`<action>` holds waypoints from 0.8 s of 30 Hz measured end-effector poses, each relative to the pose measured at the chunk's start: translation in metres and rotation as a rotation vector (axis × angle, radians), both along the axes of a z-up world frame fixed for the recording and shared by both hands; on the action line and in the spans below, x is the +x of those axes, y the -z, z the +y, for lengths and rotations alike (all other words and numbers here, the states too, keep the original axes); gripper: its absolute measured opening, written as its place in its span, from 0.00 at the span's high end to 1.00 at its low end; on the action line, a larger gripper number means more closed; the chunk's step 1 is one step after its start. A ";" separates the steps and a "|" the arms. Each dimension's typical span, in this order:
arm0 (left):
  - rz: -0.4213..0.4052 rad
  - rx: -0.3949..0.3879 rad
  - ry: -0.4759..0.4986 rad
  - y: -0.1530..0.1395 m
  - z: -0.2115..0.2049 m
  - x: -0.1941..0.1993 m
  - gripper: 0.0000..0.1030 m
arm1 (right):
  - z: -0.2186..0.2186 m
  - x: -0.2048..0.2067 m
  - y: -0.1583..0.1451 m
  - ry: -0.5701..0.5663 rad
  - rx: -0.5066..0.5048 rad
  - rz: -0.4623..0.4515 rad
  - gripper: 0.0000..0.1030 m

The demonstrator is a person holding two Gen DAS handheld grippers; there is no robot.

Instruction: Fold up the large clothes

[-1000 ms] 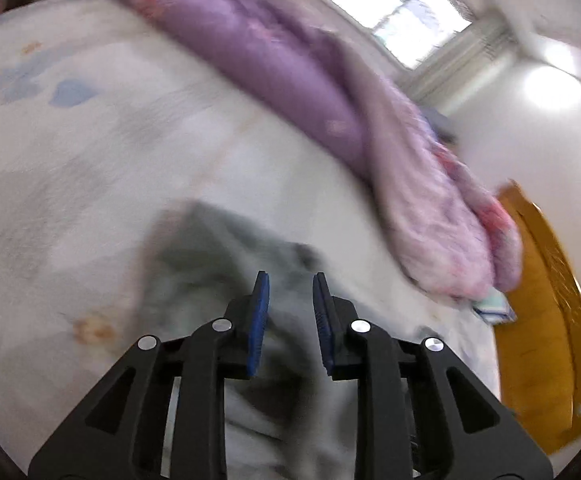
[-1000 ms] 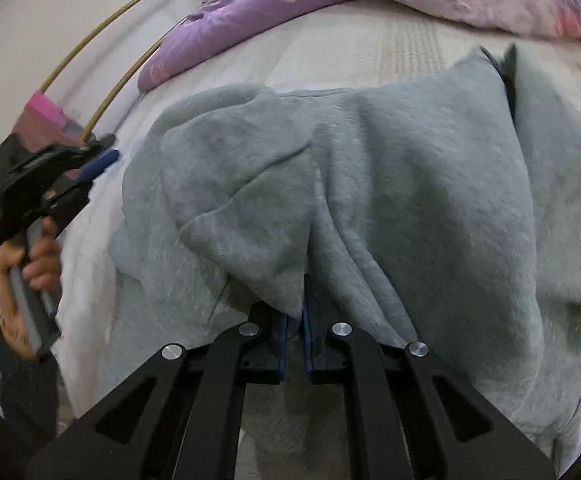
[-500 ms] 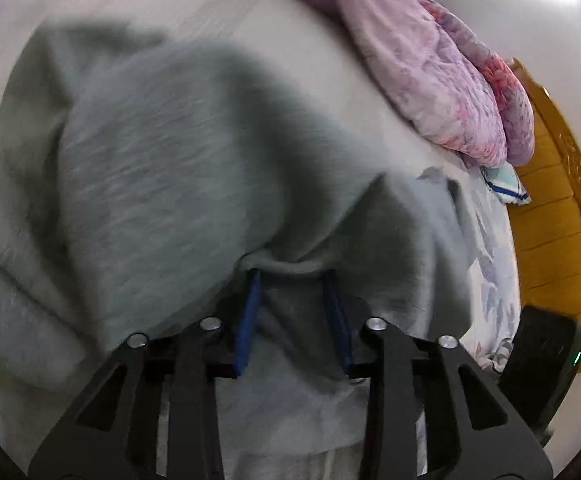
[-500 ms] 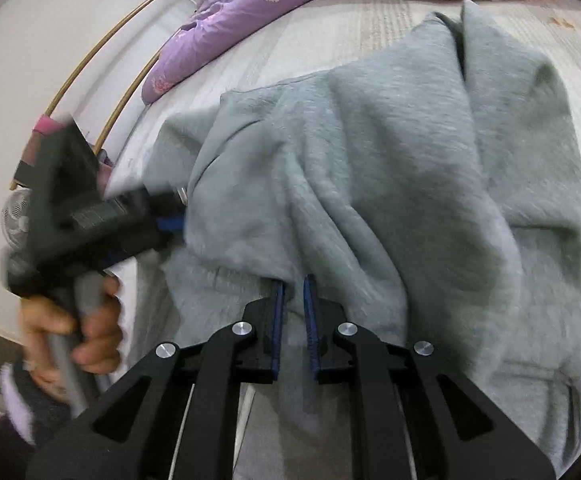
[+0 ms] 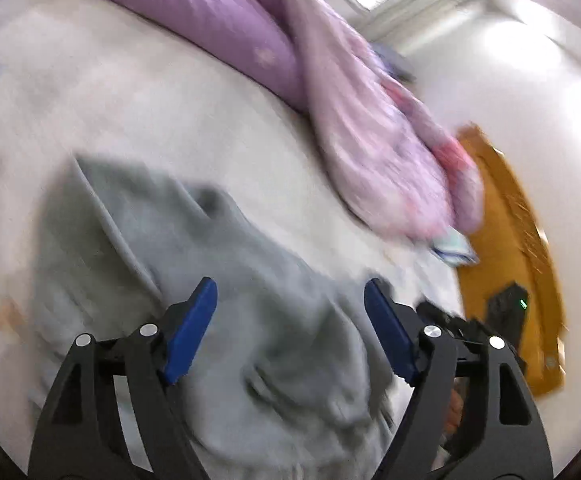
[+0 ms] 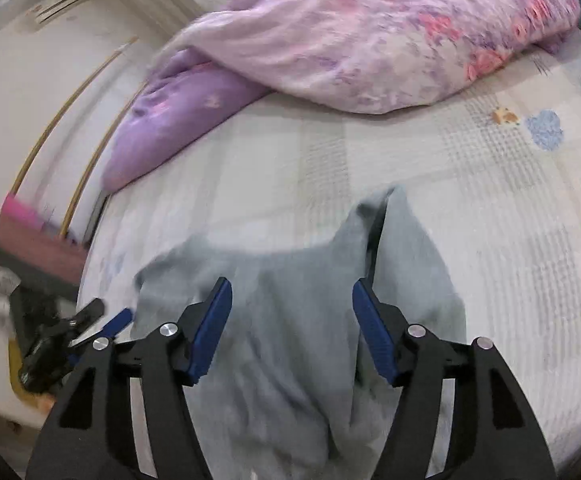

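On the pale quilted bed (image 6: 430, 184), the grey garment (image 6: 290, 340) lies bunched in soft ridges, well short of the purple bedding (image 6: 370, 40) heaped at the far side. Both claws have just been opening: the left gripper (image 5: 290, 300) and right gripper (image 6: 292, 300) stand spread, blue pads clear of the cloth, nothing pinched. The release looks done; a good next move would be smoothing the wrinkles flat before taking fresh edges. Both tools tilt steeply down over the garment, side by side.
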State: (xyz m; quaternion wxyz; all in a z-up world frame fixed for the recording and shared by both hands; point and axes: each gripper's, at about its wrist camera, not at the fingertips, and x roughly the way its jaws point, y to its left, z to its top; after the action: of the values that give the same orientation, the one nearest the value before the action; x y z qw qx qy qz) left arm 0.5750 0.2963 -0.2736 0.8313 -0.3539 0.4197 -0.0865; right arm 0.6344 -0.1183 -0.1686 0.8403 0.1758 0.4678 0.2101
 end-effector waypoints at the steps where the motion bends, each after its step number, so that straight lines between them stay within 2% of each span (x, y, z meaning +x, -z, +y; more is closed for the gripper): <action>1: 0.030 0.014 -0.016 0.002 0.006 0.012 0.25 | 0.005 0.011 0.000 0.004 -0.009 0.017 0.42; 6: 0.224 0.081 -0.052 0.036 0.025 0.055 0.25 | 0.022 0.055 0.018 0.060 -0.010 0.132 0.41; 9: 0.295 0.057 -0.086 0.057 0.035 0.064 0.25 | 0.004 0.072 0.037 0.169 -0.038 0.228 0.42; 13: 0.281 0.044 -0.133 0.071 0.054 0.062 0.25 | -0.046 0.072 0.051 0.290 0.000 0.236 0.43; 15: 0.277 0.075 -0.191 0.075 0.065 0.057 0.25 | -0.070 0.073 0.062 0.320 0.033 0.256 0.50; 17: 0.269 0.063 -0.207 0.080 0.073 0.056 0.25 | -0.085 0.075 0.075 0.319 0.083 0.289 0.65; 19: 0.258 0.056 -0.214 0.080 0.080 0.051 0.26 | -0.092 0.077 0.079 0.318 0.085 0.272 0.66; 22: 0.266 0.131 -0.224 0.075 0.080 0.050 0.26 | -0.093 0.077 0.074 0.329 0.076 0.242 0.68; 24: 0.281 0.100 -0.242 0.074 0.084 0.051 0.25 | -0.090 0.079 0.074 0.321 0.119 0.243 0.65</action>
State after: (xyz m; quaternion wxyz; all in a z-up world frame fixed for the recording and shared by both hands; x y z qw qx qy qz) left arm 0.6265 0.3800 -0.3481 0.7854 -0.3687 0.4898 0.0854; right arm 0.7131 -0.2085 -0.2423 0.7886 0.3216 0.5183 0.0780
